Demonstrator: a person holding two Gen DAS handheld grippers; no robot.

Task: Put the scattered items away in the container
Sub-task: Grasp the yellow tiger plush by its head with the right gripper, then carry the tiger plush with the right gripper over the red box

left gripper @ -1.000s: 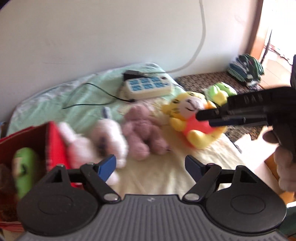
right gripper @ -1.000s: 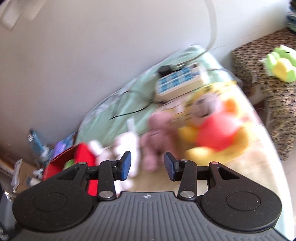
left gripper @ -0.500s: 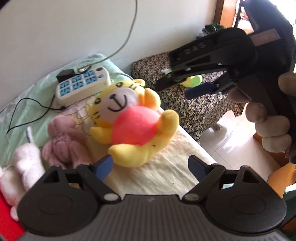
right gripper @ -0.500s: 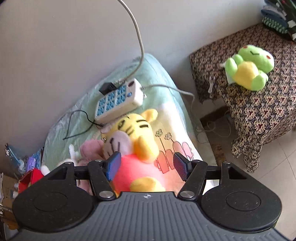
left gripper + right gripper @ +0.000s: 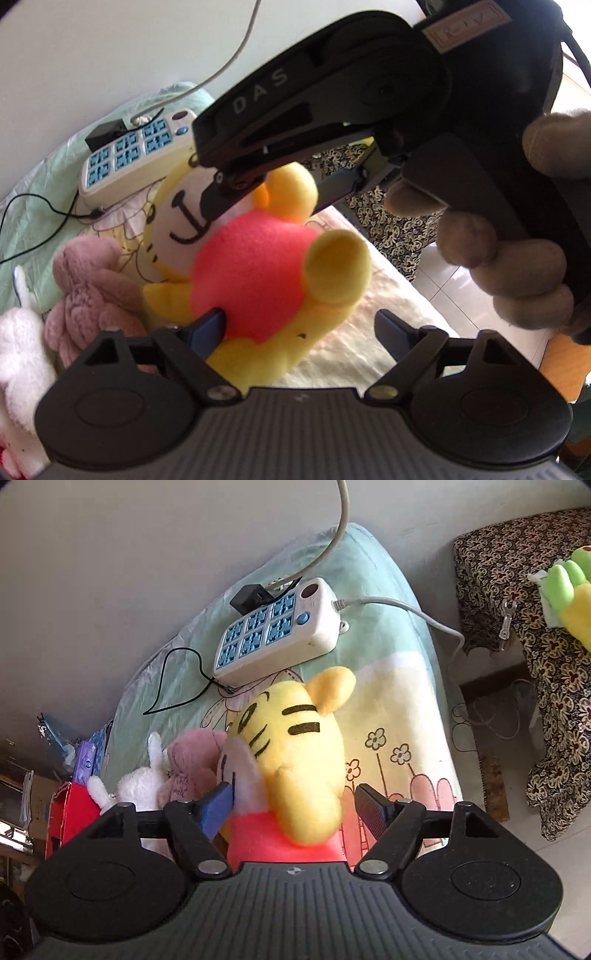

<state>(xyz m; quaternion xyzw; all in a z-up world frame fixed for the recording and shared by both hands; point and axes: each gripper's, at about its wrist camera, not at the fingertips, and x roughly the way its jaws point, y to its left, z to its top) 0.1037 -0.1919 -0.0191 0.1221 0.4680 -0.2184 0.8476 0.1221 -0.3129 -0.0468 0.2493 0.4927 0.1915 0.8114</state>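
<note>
A yellow plush tiger with black stripes and a red belly (image 5: 255, 273) lies on its back on the bed (image 5: 402, 686), which is covered by a pale green and cream blanket printed with flowers. In the left wrist view its long axis runs from the near right to the far left: the white face with its black smile points up and to the far left, toward the wall, and one yellow paw sticks up on the right side of the belly. In the right wrist view the striped head (image 5: 295, 738) fills the middle, ear toward the far right.

The left tool (image 5: 301, 328) is spread wide; its left blue fingertip (image 5: 207, 328) touches the lower edge of the red belly, the right fingertip stands apart over the blanket. The right tool (image 5: 295, 806) is also released, its two fingers straddling the tiger's head and neck, the left pad just beside the white cheek, the right pad clear of the plush. Neither grasps anything.

Just left of the tiger lies a dusty pink plush toy (image 5: 92, 280), then a white fluffy plush toy (image 5: 136, 786). Farther left, a red cardboard box (image 5: 70, 819) shows at the bed's end. A white power strip with blue sockets (image 5: 277, 631) rests on the blanket beyond the tiger, near the wall. A green and yellow plush frog (image 5: 569, 594) sits on the floral-covered stool to the right.
</note>
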